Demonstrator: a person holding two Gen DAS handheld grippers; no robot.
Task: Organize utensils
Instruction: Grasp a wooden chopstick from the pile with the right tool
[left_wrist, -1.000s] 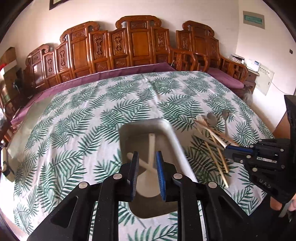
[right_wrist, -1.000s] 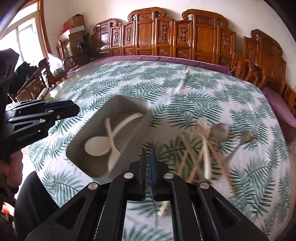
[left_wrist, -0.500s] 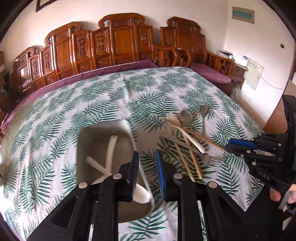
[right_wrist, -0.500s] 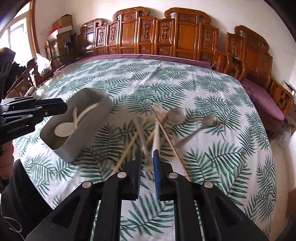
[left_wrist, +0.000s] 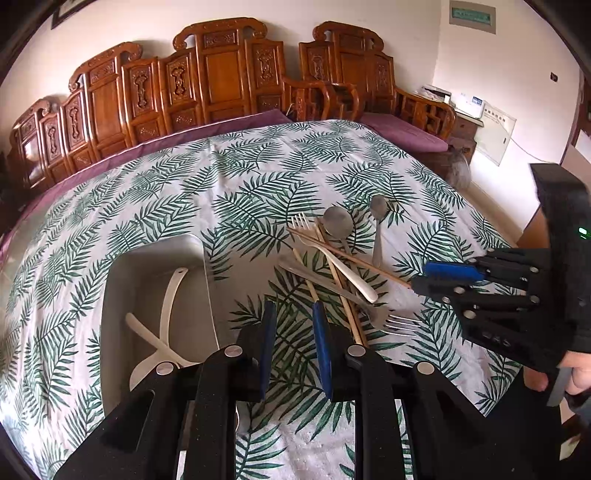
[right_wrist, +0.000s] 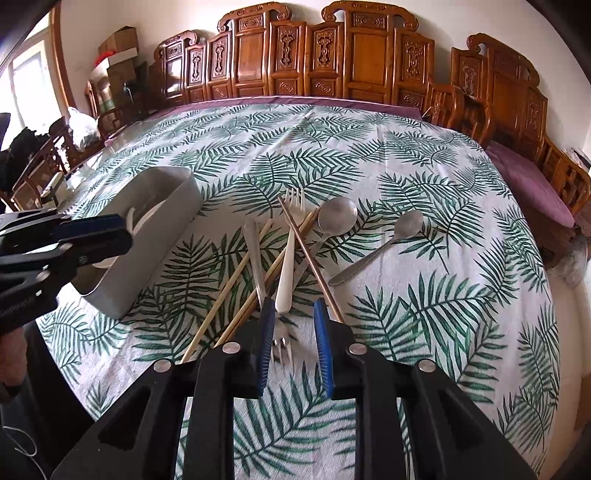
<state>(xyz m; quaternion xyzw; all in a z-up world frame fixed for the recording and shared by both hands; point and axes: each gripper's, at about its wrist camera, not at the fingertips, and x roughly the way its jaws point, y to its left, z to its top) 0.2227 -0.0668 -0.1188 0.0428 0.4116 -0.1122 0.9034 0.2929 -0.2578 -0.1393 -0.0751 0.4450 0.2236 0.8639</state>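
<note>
at the bottom centre of the right wrist view, the right gripper (right_wrist: 293, 334) is spread apart and grasps nothing; its blue pads (right_wrist: 322, 343) flank the tines of a metal fork (right_wrist: 281, 345) lying on the leaf-print tablecloth (right_wrist: 424, 325). just above the pads sits the handle end of a white fork (right_wrist: 287, 266), its tines pointing toward the top of the frame. crossed wooden chopsticks (right_wrist: 236, 275) lie under and over these pieces. right of centre rest a large metal spoon (right_wrist: 337, 218) and a smaller metal spoon (right_wrist: 402, 229), the two apart from each other.

at centre left of the same view stands a grey bin (right_wrist: 147, 236) holding white spoons (right_wrist: 147, 218). the left gripper (right_wrist: 110, 236) appears at the left edge, just in front of the bin.

in the left wrist view, the left gripper (left_wrist: 291, 332) at bottom centre is likewise released and empty, hovering over bare cloth between the bin (left_wrist: 122, 280) at lower left and the pile at centre right.
</note>
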